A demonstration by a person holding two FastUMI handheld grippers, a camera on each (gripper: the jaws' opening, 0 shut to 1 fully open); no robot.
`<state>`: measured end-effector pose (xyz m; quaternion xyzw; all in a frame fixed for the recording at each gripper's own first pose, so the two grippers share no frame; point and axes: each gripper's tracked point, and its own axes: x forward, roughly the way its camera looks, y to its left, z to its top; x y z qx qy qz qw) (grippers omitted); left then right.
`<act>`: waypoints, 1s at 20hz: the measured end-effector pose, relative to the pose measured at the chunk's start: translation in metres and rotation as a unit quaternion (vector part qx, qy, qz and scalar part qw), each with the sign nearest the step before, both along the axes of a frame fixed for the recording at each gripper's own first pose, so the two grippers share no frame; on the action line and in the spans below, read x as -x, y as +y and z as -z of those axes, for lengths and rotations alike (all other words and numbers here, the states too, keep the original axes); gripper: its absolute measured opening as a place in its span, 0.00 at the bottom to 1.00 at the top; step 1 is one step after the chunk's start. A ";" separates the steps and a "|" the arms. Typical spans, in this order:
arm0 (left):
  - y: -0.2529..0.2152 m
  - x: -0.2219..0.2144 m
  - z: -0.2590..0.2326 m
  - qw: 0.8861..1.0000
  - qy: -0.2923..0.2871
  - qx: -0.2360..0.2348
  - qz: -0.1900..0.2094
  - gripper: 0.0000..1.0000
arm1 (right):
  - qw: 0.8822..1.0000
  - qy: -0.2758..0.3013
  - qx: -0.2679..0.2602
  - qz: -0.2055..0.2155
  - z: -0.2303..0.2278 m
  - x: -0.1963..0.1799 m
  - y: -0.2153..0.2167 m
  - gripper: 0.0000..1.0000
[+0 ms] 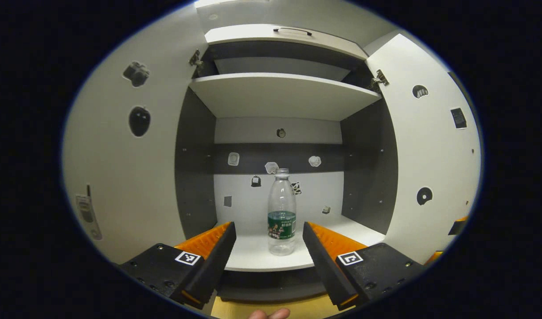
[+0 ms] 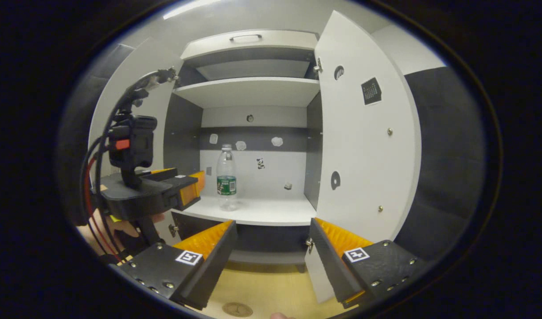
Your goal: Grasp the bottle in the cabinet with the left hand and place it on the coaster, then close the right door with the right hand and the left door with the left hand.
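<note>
Two grippers are working at an open cabinet, and the step in hand, by my judgement, is the left-hand approach to the bottle (image 1: 282, 212). In the left gripper view the left gripper (image 1: 268, 241) is presenting its fingers spread wide at the bottom of the frame, with the bottle standing upright at centre frame on the lower shelf (image 1: 253, 259), near that shelf's front edge, lined up with the gap between the fingers but apart from both. The left door (image 1: 120, 155) is filling the left of that frame and the right door (image 1: 430, 146) the right; both are standing open. In the right gripper view the right gripper (image 2: 271, 248) is also showing its fingers wide apart and holding nothing, low in the frame, while the left gripper is appearing at centre left, just to the left of the bottle and not touching it. A round disc at the bottom centre of that view may be the coaster (image 2: 237, 309), though it is too cut off to confirm. To do this step well, the left gripper should be advancing straight and level so the fingers are bracketing the body at or near the label, closing gently since the clear plastic looks empty and light, and avoiding any nudge that could be tipping it.
</note>
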<state>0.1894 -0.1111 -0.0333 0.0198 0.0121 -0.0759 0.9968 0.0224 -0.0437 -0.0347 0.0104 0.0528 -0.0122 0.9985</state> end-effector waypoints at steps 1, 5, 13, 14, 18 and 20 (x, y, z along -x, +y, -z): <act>-0.005 -0.011 0.002 1.000 0.002 0.001 0.004 0.96 | 1.000 0.003 -0.001 0.005 0.001 -0.001 -0.005 1.00; -0.020 -0.051 0.008 1.000 0.008 0.004 0.011 0.96 | 1.000 0.014 0.003 0.021 0.007 -0.004 -0.020 0.97; -0.036 -0.113 0.018 1.000 0.016 0.001 0.013 0.96 | 0.999 0.031 0.003 0.033 0.015 -0.008 -0.032 0.97; -0.036 -0.119 0.021 1.000 0.019 0.002 0.012 0.96 | 0.999 0.034 0.001 0.033 0.015 -0.009 -0.032 1.00; -0.033 -0.140 0.033 0.999 0.032 -0.003 0.003 0.96 | 0.998 0.042 0.004 0.042 0.021 -0.005 -0.040 0.97; -0.030 -0.144 0.033 0.999 0.031 -0.003 -0.007 0.89 | 0.998 0.047 -0.001 0.045 0.024 -0.004 -0.042 0.98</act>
